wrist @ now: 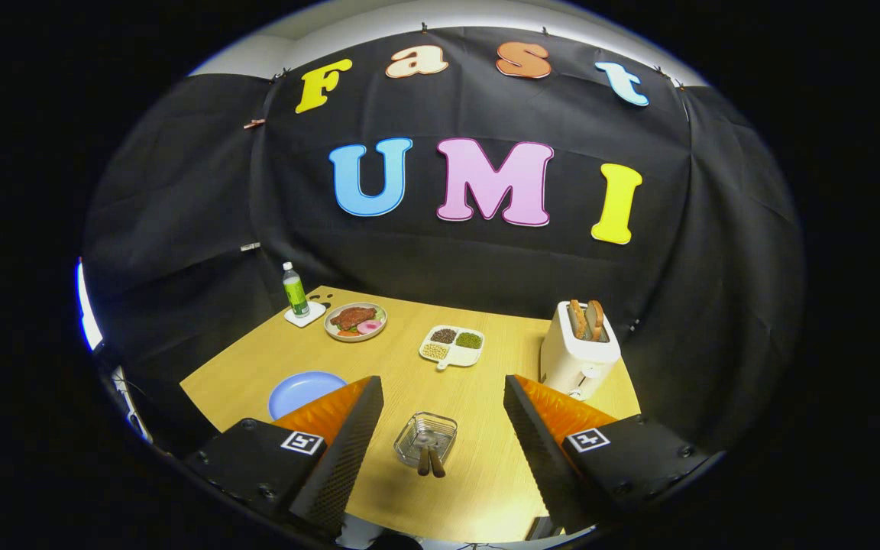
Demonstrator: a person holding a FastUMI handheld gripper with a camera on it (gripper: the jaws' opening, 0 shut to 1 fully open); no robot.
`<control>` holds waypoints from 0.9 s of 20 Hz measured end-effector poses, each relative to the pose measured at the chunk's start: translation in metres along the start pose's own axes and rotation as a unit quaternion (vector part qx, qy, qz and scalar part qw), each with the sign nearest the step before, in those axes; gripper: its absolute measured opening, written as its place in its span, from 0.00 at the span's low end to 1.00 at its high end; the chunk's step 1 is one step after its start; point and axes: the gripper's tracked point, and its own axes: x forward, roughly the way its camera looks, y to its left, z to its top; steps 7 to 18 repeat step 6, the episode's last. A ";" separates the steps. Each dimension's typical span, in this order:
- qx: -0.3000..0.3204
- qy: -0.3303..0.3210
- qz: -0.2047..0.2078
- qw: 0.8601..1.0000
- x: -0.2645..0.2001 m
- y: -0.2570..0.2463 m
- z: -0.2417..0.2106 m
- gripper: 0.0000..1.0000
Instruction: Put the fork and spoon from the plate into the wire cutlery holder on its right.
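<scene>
Bottle (295, 292): stands upright on a small white coaster (307, 314) at the far left corner of the table (486, 473), close to the black cloth wall.

Plate of food (355, 321): just right of the coaster, apart from it, carrying a brown piece, greens and a pink slice.

Blue plate (304, 389): nearer than the food plate, on the left side of the table, partly hidden behind the left finger of the tool. No cutlery is visible on its exposed part.

Tool (440, 428): its two fingers stand wide apart, released, with nothing between them pressed or gripped. Neither finger touches any object that can be seen. Both fingers hang above the table surface.

Wire cutlery holder (425, 437): sits on the table between the two fingers, slightly left of the midline, clear of both. It lies right of the blue plate.

Fork and spoon (431, 461): two dark handles lie side by side, leaning out over the near rim of the holder, their working ends down inside it. Which handle belongs to the fork and which to the spoon cannot be told.

Divided white tray (452, 345): beyond the holder, toward the middle of the table, with three compartments holding dark, green and pale grains.

Toaster (576, 359): white, at the right edge of the table, beyond the right finger, with two brown bread slices (587, 318) standing up out of its slots.
</scene>
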 end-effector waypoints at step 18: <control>0.001 0.002 0.002 1.000 0.002 0.000 0.001 0.99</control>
